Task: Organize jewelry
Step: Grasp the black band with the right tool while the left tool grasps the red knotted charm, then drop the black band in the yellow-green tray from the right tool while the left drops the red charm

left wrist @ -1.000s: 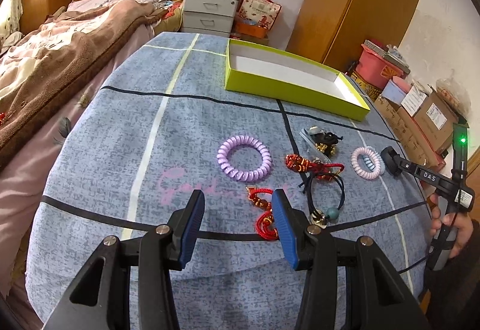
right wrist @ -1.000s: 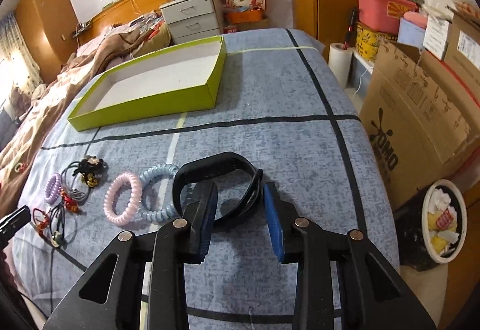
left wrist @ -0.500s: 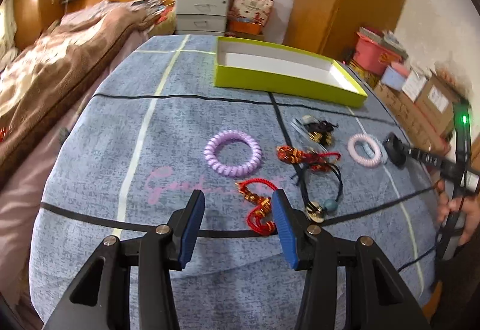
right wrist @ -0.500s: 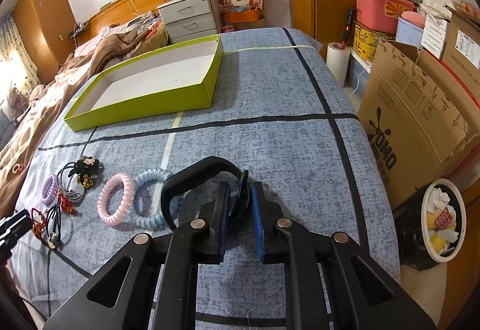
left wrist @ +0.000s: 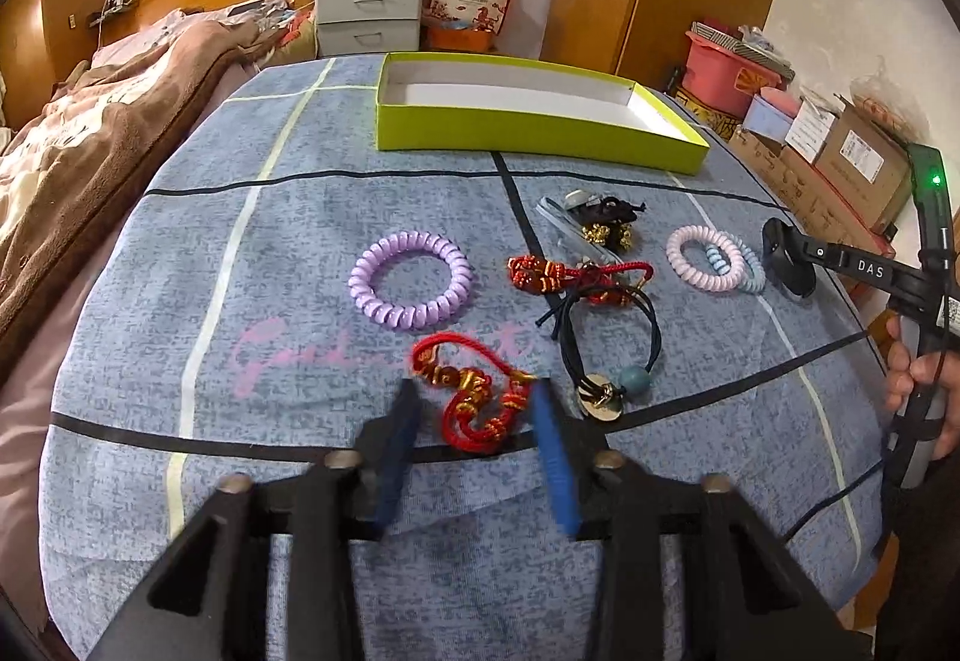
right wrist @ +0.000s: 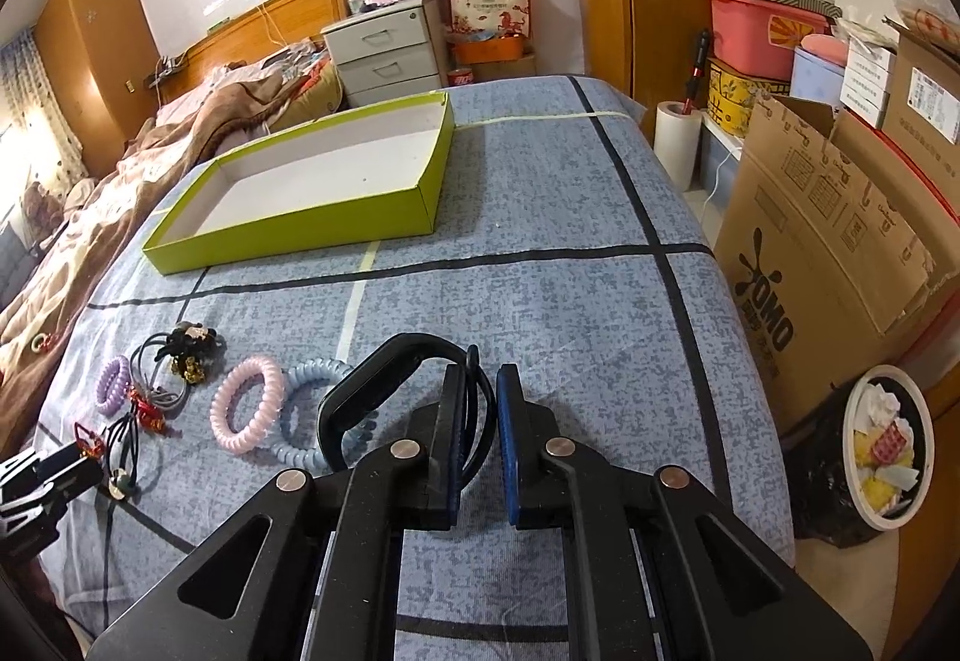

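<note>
A: Where does everything sit from the green box?

B: All nearer than it. Right claw pinches the black band (beside the coil ties). Left claw gapes wide around the red cord bracelet, gripping nothing.

"DAS" – right claw; "OMO" – cardboard box.

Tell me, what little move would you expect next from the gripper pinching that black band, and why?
Probably a lift and carry toward the green box. The right gripper is shut on the black band, which sits low over the bedspread beside the blue coil tie, and the box looks empty. The left gripper is open around the red cord bracelet.
</note>
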`<move>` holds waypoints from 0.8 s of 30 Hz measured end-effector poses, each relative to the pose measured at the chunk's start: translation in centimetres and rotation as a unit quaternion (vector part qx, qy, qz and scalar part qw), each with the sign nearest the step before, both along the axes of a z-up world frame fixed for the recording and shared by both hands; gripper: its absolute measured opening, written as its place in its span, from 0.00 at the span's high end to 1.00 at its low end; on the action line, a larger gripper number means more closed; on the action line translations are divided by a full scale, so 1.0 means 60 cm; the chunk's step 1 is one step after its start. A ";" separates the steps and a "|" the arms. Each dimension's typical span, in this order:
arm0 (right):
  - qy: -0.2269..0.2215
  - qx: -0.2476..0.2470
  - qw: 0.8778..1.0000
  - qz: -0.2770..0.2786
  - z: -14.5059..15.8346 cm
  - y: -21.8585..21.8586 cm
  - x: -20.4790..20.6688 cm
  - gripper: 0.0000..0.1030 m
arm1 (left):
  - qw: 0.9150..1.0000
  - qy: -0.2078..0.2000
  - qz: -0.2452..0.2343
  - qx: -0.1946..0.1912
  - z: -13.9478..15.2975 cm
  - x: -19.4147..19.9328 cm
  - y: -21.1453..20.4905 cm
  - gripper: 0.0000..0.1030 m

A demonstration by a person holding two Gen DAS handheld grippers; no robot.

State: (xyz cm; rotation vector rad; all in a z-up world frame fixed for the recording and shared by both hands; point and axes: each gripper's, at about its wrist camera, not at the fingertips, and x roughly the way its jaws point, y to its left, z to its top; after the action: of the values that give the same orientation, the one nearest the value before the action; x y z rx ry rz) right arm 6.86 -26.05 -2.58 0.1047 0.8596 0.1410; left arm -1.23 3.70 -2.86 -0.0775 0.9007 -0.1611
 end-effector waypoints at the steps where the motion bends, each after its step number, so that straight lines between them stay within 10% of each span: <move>1: -0.001 0.002 1.000 -0.001 0.001 -0.001 0.000 0.90 | 1.000 -0.003 -0.003 0.000 0.000 -0.001 -0.001 0.72; 24: -0.025 0.023 0.999 -0.005 0.030 -0.012 -0.023 0.90 | 0.998 -0.048 0.005 -0.030 0.044 -0.002 0.033 0.84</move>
State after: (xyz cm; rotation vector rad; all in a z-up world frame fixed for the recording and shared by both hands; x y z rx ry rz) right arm 5.47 -26.79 -0.79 0.1489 0.8063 0.1532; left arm -1.35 5.66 -0.19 -0.1287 0.7997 -0.1798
